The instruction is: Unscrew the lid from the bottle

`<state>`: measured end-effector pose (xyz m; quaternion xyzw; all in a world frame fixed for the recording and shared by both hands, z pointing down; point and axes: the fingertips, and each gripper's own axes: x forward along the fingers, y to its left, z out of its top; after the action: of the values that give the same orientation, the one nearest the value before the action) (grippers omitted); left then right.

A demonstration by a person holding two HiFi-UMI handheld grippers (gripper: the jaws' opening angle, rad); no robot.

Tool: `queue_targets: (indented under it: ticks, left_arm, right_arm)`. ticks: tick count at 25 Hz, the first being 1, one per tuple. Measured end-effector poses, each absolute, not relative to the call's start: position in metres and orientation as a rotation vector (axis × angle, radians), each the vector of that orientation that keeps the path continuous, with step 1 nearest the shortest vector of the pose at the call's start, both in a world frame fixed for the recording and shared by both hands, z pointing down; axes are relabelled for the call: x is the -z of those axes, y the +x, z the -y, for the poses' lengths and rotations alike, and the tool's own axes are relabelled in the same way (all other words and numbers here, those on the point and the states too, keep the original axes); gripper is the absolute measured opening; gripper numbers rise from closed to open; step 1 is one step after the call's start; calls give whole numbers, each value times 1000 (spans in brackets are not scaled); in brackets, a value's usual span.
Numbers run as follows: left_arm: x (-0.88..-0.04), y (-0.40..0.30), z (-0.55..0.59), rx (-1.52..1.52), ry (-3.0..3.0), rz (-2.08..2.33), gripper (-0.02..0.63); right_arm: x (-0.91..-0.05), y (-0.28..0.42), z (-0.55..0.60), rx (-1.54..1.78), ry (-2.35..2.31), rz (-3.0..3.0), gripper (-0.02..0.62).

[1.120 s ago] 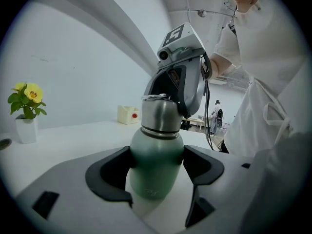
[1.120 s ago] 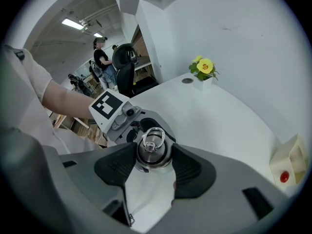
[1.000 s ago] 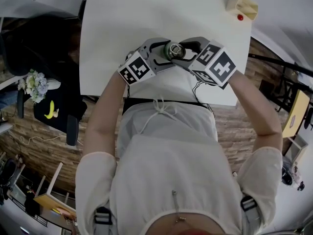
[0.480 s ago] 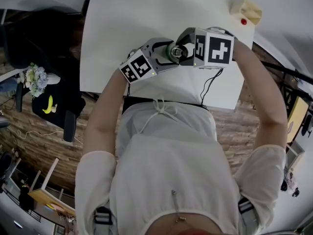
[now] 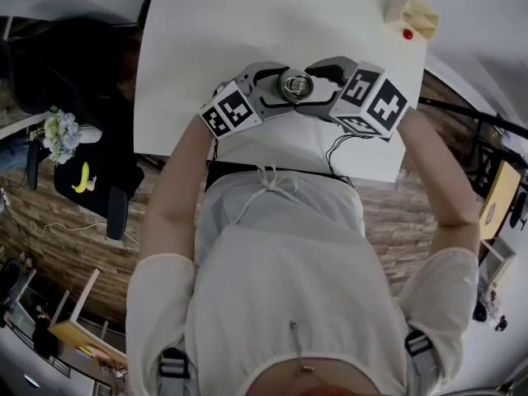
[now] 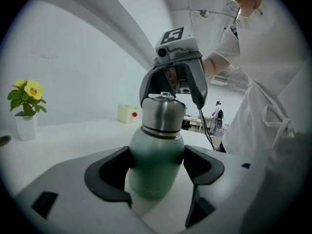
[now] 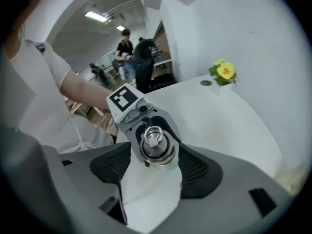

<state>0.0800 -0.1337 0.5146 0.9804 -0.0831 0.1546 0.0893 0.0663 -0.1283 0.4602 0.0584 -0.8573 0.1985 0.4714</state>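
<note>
Starting at your left: your left gripper [image 6: 157,168] is clamped on the bottle [image 6: 155,150], with both pads pressed to the green body below the shoulder. The bottle is upright near the front edge of the white table [image 5: 247,23], directly ahead of you. Whether its base rests on the top cannot be told. The lid [image 6: 163,113], bare steel with a ring on top, sits on the neck. Your right gripper [image 7: 154,150] comes in from the opposite side, level with the lid. Its jaws are spread and straddle the lid, one pad close against it and a narrow gap showing at the other. At far right, near the table's back corner, sits a cream box [image 5: 410,13] with a red button, well apart from the bottle.
</note>
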Motion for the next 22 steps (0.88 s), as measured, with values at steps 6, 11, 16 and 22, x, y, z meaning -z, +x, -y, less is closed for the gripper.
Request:
queue_targets:
  ticks: [6,11,16,22]
  left_arm:
    - [-514,80,134,-465,2912,250,359]
    - [-513,81,135,-465,2913,257,359]
    - [-513,81,134,-471,2912,264,359]
    - [-513,80,135,-464,2908,273,359]
  right_arm:
    - [-464,69,131,-663,487,2138,264]
    - [-465,69,133,-645,532,2133,241]
    - [-466,69,132,-565,398,2121,239]
    - [-467,67,131,-404,71,2043,239]
